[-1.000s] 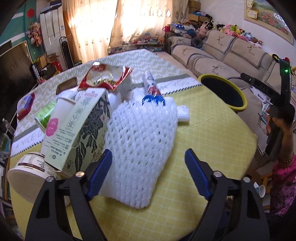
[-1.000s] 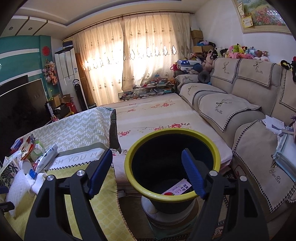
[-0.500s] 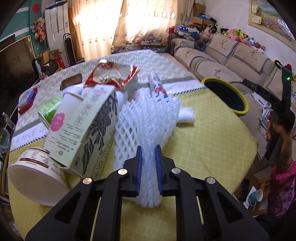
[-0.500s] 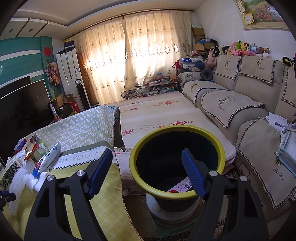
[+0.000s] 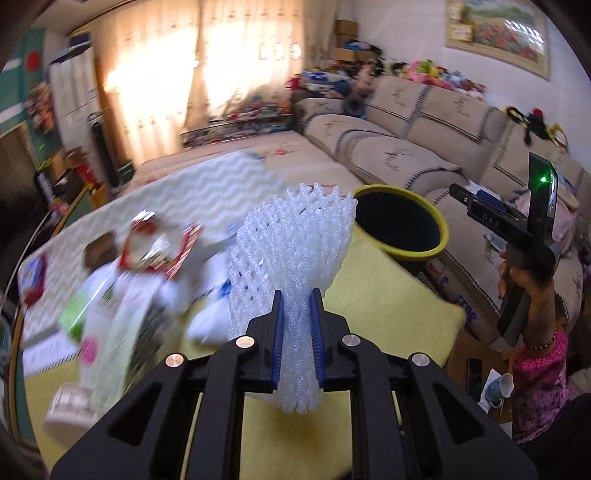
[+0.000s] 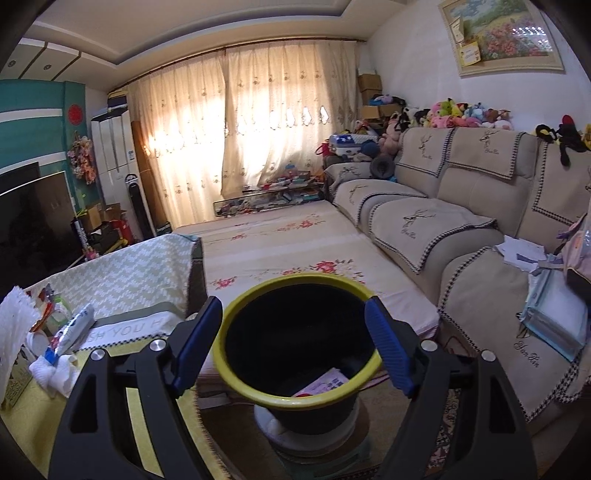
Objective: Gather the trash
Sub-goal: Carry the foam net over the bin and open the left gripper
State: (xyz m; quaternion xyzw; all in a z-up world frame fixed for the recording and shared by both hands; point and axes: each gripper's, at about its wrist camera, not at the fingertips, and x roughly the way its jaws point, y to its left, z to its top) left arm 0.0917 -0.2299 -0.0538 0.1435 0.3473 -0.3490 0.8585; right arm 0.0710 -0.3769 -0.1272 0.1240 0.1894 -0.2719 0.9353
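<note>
Left hand-held gripper (image 5: 297,328) was clamped on the foam net (image 5: 291,258), lifted above the tabletop (image 5: 388,314); the bin (image 5: 402,254) lay ahead-right of it. Right hand-held gripper (image 6: 291,349) gaped, empty and opening, facing the bin.

1. Setting: a lived-in home living room.
2. Seating: a long beige sectional sofa (image 6: 461,206) with embroidered covers runs along the right wall; plush toys (image 6: 465,112) line its back.
3. Window: full-height cream curtains (image 6: 243,129) cover the far wall, backlit by daylight.
4. Decor: a framed floral painting (image 6: 506,33) hangs above the sofa; a dark television screen (image 6: 33,221) stands against a teal wall at left.
5. Storage: cardboard boxes (image 6: 371,94) are stacked in the far corner.
6. Work surface: a table with a yellow patterned cloth (image 5: 388,306) carries household packaging; a yellow-rimmed bin (image 6: 295,397) stands beside it.
</note>
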